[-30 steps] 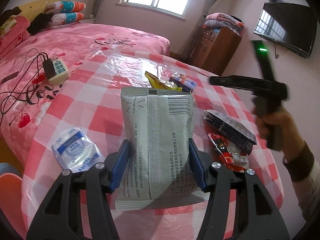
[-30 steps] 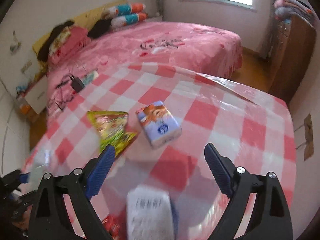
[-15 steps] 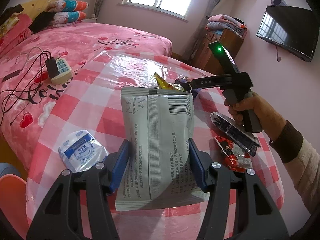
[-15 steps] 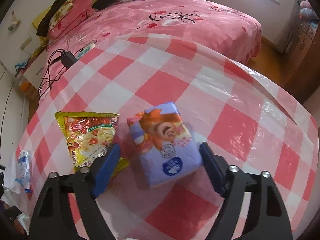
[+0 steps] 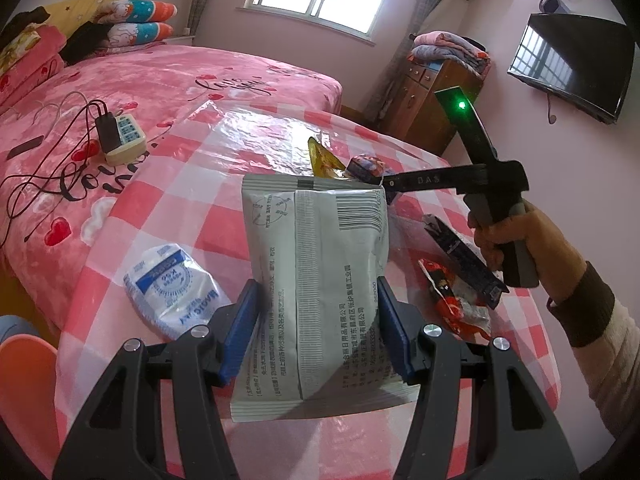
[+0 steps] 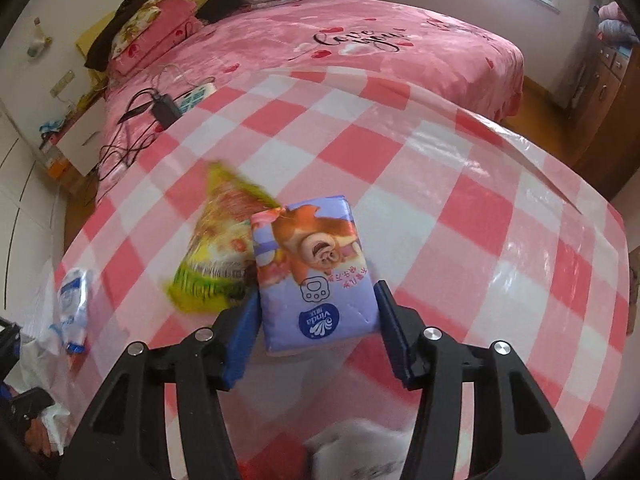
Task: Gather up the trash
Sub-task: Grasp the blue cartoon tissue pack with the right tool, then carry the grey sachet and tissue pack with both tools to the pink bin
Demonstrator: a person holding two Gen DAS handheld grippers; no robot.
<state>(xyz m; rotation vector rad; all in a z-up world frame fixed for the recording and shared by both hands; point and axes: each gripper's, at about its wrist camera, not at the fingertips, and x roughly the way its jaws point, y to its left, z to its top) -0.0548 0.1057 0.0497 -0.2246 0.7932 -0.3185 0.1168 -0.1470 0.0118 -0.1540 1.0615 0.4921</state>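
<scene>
Right now the tissue pack (image 6: 316,276) lies on the checked tablecloth (image 6: 460,208) between the right gripper (image 6: 318,322) pads, jaws closing, contact unclear; soft, light, slick film, so squeeze its long sides mid-body. Crinkly yellow snack wrapper (image 6: 216,256) just beside. Left gripper (image 5: 318,326) is clamped on a flat grey pouch (image 5: 320,276), thin and floppy

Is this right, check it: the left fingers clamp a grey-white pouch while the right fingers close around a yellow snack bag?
Not quite. The right wrist view shows the right fingers closing around the purple tissue pack; the yellow snack bag lies beside it. The left fingers do clamp the grey-white pouch.
</scene>
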